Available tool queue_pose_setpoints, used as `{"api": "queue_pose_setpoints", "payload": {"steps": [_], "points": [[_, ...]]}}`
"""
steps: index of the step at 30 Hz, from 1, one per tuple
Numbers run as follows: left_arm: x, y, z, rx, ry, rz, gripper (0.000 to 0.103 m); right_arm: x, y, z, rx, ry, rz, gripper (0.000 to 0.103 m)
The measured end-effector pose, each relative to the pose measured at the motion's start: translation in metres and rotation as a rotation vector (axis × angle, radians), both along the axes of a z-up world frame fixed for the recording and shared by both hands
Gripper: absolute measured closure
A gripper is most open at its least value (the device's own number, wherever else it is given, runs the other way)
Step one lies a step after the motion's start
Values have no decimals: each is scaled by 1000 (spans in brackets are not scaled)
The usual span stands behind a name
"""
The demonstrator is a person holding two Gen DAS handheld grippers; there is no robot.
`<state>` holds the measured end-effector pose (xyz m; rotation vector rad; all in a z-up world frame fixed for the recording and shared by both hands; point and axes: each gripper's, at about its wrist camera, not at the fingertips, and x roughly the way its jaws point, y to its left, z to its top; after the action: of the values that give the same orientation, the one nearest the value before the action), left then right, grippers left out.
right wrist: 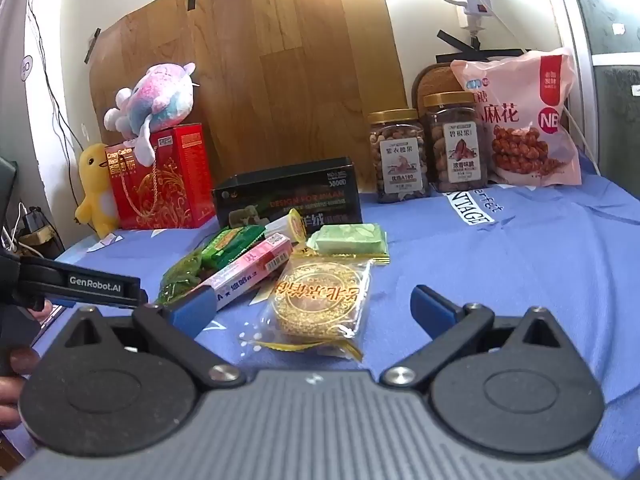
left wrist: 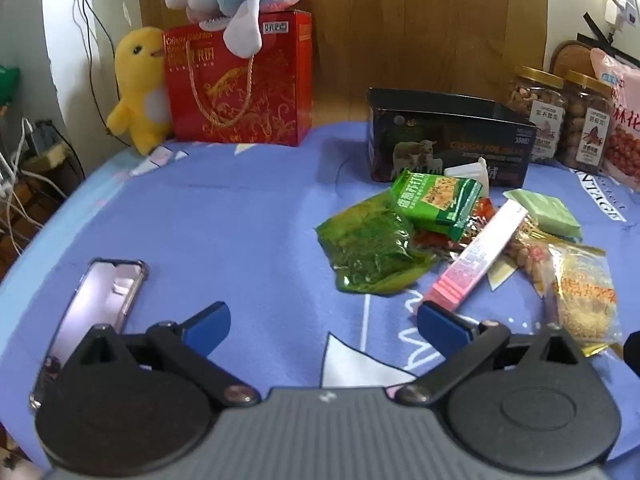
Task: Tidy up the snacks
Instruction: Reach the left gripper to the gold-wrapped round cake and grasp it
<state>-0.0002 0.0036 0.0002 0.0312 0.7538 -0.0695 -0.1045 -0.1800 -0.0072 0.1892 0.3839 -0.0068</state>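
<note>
Left gripper (left wrist: 324, 326) and right gripper (right wrist: 314, 312): jaws spread wide, empty; snack pile (left wrist: 448, 236) beside black box (left wrist: 448, 136) on surface (left wrist: 240, 216).

Pink peanut snack bag (left wrist: 624, 120) cut off by right edge in left view; orange crinkly wrapper (left wrist: 472, 220) mostly buried under pile; phone (left wrist: 96, 312) partly behind left gripper (left wrist: 324, 324).

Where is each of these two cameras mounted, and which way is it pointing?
Left wrist view: rides on the left tongs, angled down over the blue cloth at a phone and green snack packets; only its open tongs show.
Right wrist view: rides on the right tongs, aimed flatter at a clear-wrapped golden round cake; open tongs and fingers show.
Shared: black open box, red gift box.
</note>
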Motion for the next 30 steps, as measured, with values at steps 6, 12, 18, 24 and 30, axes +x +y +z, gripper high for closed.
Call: {"api": "queue_pose_setpoints", "payload": {"steps": [6, 12, 18, 24, 30], "points": [[2, 4, 1, 6, -18, 18, 0, -2, -1, -4, 16, 3, -3, 0], [-9, 5, -9, -84, 0, -22, 8, 4, -14, -2, 26, 23, -17, 0], [-10, 2, -13, -173, 28, -121, 28, 12, -26, -7, 34, 85, 66, 0], [2, -16, -2, -372, 27, -317, 33, 26, -39, -12, 8, 179, 207, 0], [27, -77, -6, -301, 76, -468, 43, 46, -48, -15, -100, 262, 327, 13]]}}
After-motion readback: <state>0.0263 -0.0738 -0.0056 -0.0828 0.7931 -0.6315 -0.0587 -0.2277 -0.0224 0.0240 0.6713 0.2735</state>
